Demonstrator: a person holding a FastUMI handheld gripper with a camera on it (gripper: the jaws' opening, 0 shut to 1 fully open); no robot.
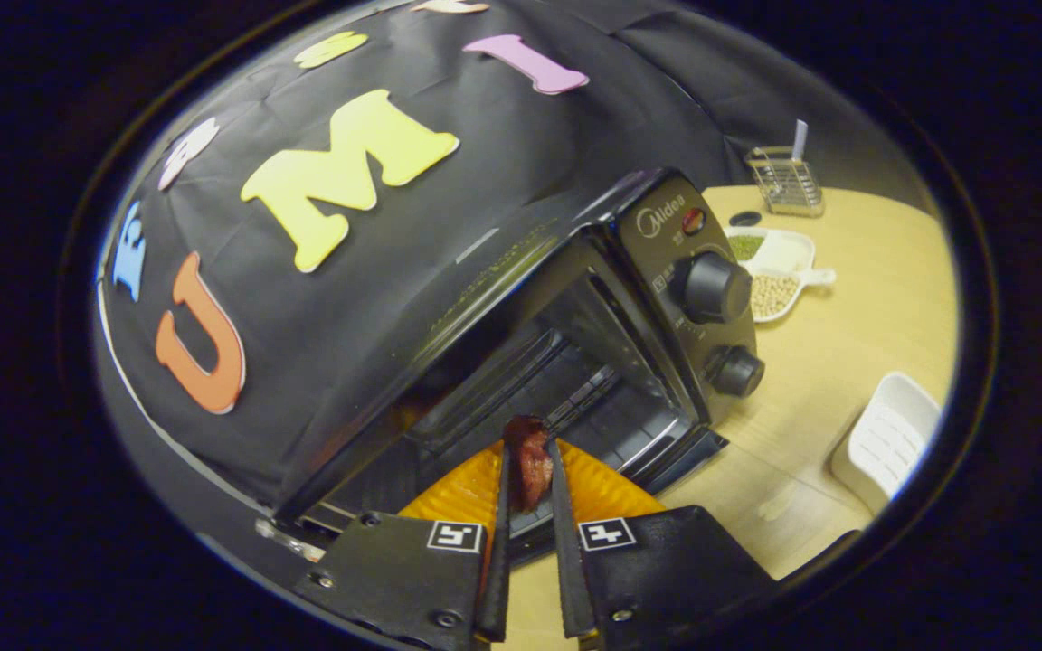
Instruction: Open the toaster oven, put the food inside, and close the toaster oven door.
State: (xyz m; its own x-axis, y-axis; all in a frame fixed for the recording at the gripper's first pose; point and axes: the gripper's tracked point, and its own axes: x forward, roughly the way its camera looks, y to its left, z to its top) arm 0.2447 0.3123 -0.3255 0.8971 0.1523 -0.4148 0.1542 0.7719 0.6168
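Note:
A black toaster oven (575, 298) stands on the wooden table (856, 362) with its door down and its dark chamber open toward me. My gripper (528, 452) is shut on a reddish-brown piece of food (530, 461), pinched between both fingers. The food hangs just at the oven's mouth, over the lowered door (611, 493). Two round knobs (713, 287) sit on the oven's control panel to the right of the chamber.
A white divided dish (779, 271) with green and tan beans lies behind the oven on the right. A wire rack (785, 181) stands farther back. A white slatted tray (887, 438) rests on the table to the right of the oven.

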